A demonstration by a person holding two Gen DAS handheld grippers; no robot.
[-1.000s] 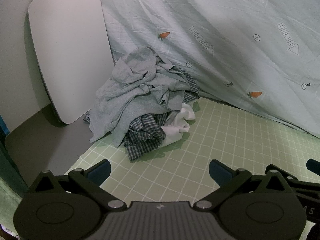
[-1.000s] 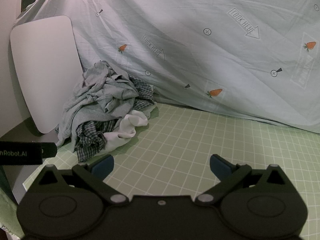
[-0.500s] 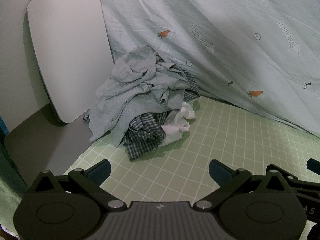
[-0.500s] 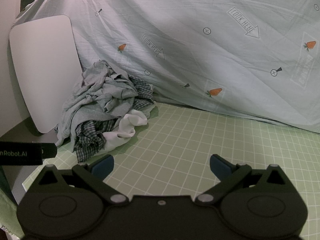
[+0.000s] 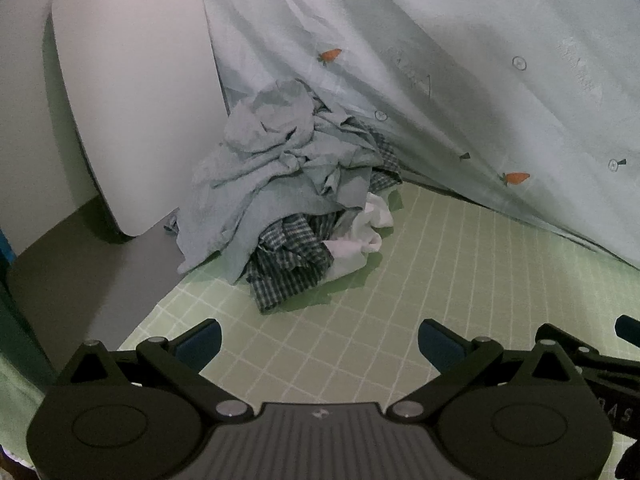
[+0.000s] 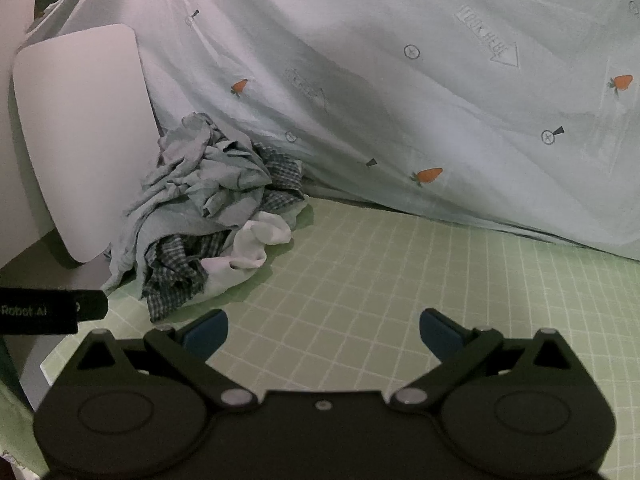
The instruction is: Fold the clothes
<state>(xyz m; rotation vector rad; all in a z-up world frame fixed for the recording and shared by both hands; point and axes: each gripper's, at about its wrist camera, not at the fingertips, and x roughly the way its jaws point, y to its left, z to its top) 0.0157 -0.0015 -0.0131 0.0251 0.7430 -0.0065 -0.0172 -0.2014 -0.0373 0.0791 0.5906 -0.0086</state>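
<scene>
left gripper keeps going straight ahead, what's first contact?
Probably the green grid mat, bare ahead of the open left gripper; the clothes pile sits slightly left of that line. Depth unclear.

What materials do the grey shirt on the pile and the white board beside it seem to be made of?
Grey shirt: soft matte woven fabric, perhaps cotton; it crumples into many fine creases. White board: rigid and smooth, probably plastic or coated wood; flat face, rounded corners, slight sheen.

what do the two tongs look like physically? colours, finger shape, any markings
Both match: matte black bodies with two round discs, angled linkage arms on silver pivot pins, blue-tipped fingers. The left tongs have a ribbed grey centre plate with a small logo. The right tongs have a plain black centre with one screw. White lettering ending "Robot.AI" marks the left tongs' side in the right view. No cables visible.
</scene>
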